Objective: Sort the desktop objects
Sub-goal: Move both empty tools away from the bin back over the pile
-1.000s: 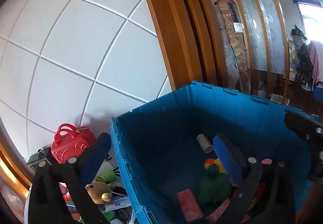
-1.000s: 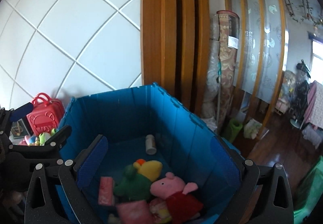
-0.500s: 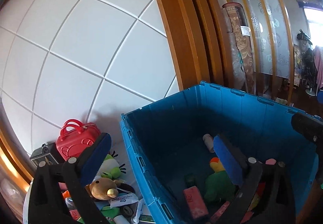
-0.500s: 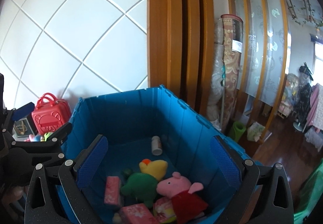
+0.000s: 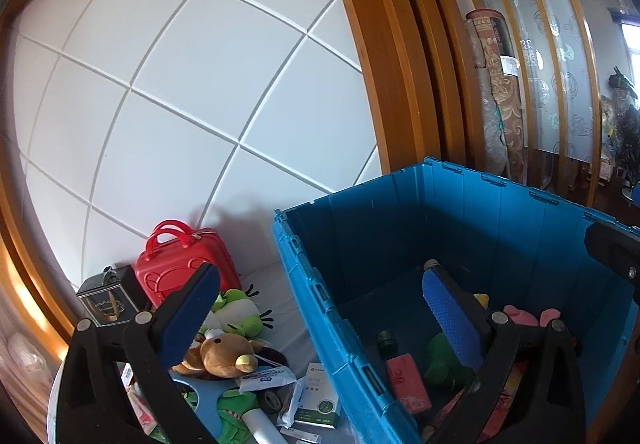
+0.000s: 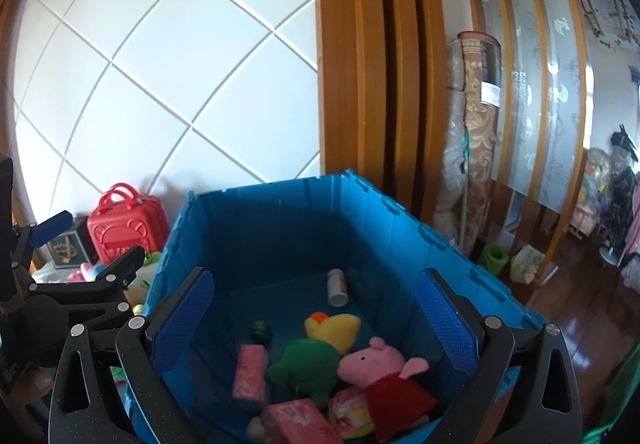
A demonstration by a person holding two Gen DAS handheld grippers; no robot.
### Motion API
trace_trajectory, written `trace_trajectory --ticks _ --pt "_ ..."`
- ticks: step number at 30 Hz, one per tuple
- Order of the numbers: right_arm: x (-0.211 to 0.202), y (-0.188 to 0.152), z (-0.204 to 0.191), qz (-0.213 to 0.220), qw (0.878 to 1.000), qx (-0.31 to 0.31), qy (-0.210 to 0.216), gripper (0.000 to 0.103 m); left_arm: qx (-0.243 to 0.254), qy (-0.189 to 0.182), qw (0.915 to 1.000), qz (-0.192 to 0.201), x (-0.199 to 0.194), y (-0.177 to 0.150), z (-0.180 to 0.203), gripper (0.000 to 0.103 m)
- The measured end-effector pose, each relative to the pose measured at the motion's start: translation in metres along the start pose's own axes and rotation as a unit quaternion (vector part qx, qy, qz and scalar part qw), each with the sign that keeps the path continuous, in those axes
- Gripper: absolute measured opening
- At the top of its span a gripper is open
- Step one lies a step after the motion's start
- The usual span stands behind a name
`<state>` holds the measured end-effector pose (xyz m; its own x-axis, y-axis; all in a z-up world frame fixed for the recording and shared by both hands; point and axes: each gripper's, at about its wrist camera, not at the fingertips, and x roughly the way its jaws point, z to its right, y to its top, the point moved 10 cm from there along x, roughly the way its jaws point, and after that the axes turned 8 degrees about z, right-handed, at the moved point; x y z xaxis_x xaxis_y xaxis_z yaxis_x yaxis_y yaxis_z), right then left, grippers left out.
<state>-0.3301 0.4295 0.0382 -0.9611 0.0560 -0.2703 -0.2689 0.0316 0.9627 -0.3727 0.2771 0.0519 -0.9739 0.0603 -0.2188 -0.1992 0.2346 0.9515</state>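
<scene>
A blue plastic crate holds a pink pig plush, a green plush, a yellow plush, pink boxes and a white bottle. My left gripper is open and empty, straddling the crate's left wall. My right gripper is open and empty above the crate. Left of the crate lie a brown bear plush, a green frog plush, a red toy suitcase and small packets.
A black lantern-like box stands by the red suitcase against the white tiled wall. Wooden slats and a rolled rug stand behind the crate. Dark wooden floor lies to the right.
Both grippers have drawn back and to the left: the crate sits further right in the left wrist view and more of the toy pile shows. Both stay open.
</scene>
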Motion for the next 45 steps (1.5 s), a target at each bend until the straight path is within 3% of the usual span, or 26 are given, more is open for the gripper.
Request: trace_trajectory --ticks 12,26,34,40,45 --pt "-0.008 -0.009 -0.054 -0.004 0.998 -0.026 0.053 0.102 -0.031 0.046 0.9984 -0.014 -0.026 -0.035 -0.056 0.103" --pt "-0.014 -0.019 -0.149 -0.01 0.991 -0.058 0.12 0.102 -0.07 0.108 0.9911 -0.034 -0.039 -0.1 -0.166 0.103" --pt "-0.001 -0.023 -0.225 -0.011 0.989 -0.052 0.135 0.102 -0.061 0.122 0.9895 -0.048 -0.033 -0.142 -0.249 0.103" --pt "0.014 -0.026 -0.303 -0.02 0.986 -0.053 0.155 0.102 -0.055 0.137 0.9872 -0.061 -0.037 -0.175 -0.324 0.103" --pt "0.018 -0.039 -0.375 -0.034 0.979 -0.061 0.19 0.102 -0.054 0.158 0.9829 -0.079 -0.053 -0.223 -0.383 0.103"
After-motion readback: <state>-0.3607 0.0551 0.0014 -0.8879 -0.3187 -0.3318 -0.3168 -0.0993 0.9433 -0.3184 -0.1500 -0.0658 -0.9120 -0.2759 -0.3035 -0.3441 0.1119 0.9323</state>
